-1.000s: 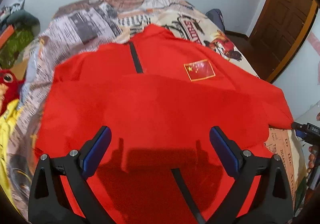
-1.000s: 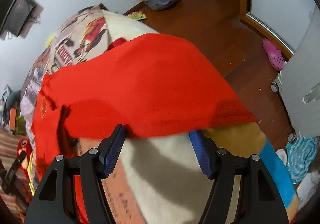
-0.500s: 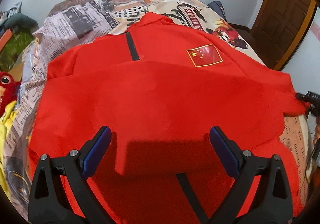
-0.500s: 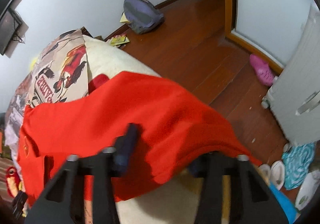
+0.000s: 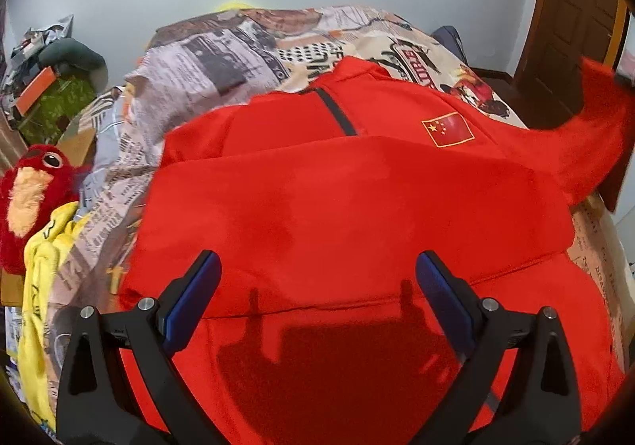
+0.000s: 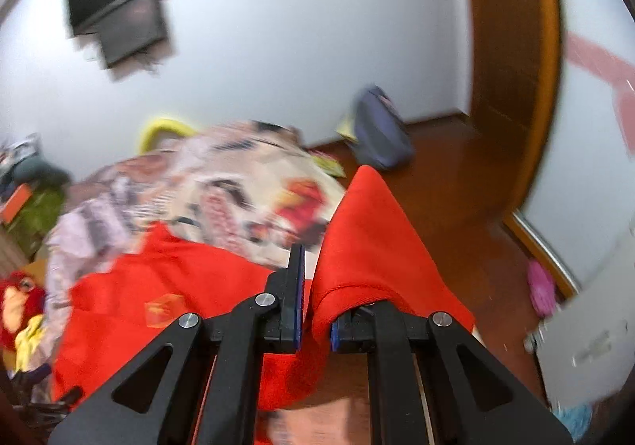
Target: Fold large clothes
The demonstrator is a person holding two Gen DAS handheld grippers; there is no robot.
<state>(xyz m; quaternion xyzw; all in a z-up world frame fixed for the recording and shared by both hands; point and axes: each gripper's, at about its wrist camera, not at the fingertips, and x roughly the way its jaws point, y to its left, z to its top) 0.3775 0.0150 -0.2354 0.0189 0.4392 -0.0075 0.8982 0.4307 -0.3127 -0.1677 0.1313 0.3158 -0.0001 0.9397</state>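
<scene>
The right gripper (image 6: 313, 298) pinches the sleeve (image 6: 369, 242) of the red jacket (image 5: 349, 215) lying on the bed (image 5: 222, 60), jaws just closed. The left gripper (image 5: 317, 298) hovers spread, empty. Next, I judge, the sleeve goes across the chest.

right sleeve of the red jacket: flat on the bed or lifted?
Lifted. The right gripper is shut on the red jacket's sleeve, which rises clear of the bed; the body lies spread.
</scene>
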